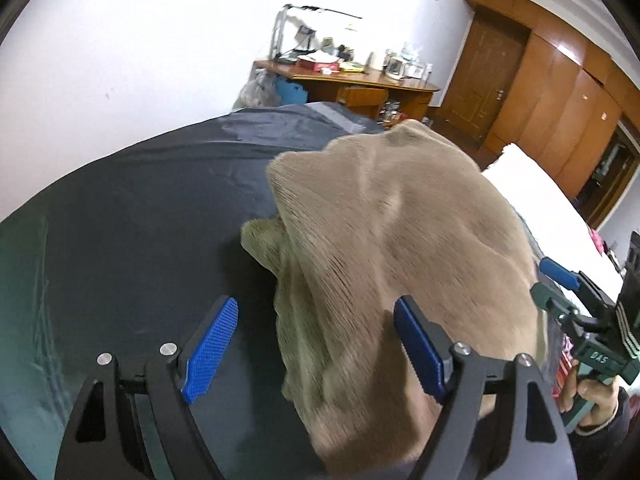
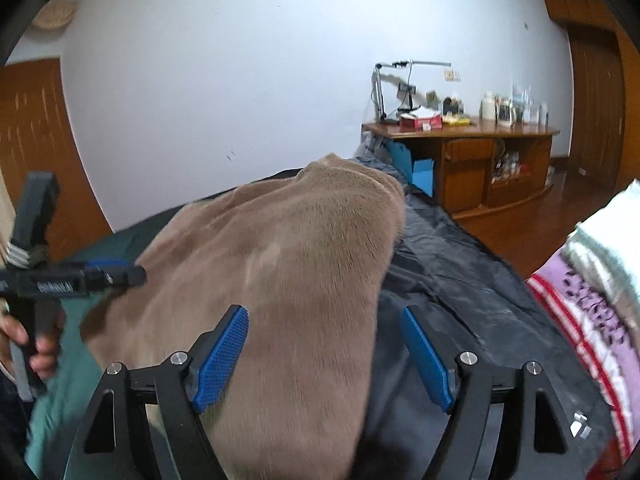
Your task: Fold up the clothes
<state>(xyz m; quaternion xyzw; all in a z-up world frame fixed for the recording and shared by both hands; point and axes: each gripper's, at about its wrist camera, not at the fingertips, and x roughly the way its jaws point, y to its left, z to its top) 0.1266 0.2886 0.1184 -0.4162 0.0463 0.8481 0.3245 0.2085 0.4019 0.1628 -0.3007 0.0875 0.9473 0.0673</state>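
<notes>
A tan fleece garment [image 1: 392, 248] lies in a folded heap on the dark sheet [image 1: 140, 208] of the bed. My left gripper [image 1: 316, 344] is open, its blue pads straddling the garment's near left edge without holding it. The garment [image 2: 288, 264] also fills the middle of the right wrist view. My right gripper [image 2: 326, 356] is open above the garment's near right edge, over the dark sheet [image 2: 452, 280]. The right gripper [image 1: 568, 280] shows at the right of the left wrist view. The left gripper [image 2: 92, 276] shows at the left of the right wrist view.
A wooden desk [image 2: 464, 136] with a lamp and clutter stands against the white wall beyond the bed. A blue box [image 2: 420, 168] sits by it. A striped patterned blanket [image 2: 580, 312] and white bedding [image 1: 536, 196] lie to the right. Wooden wardrobes [image 1: 568, 80] line the right.
</notes>
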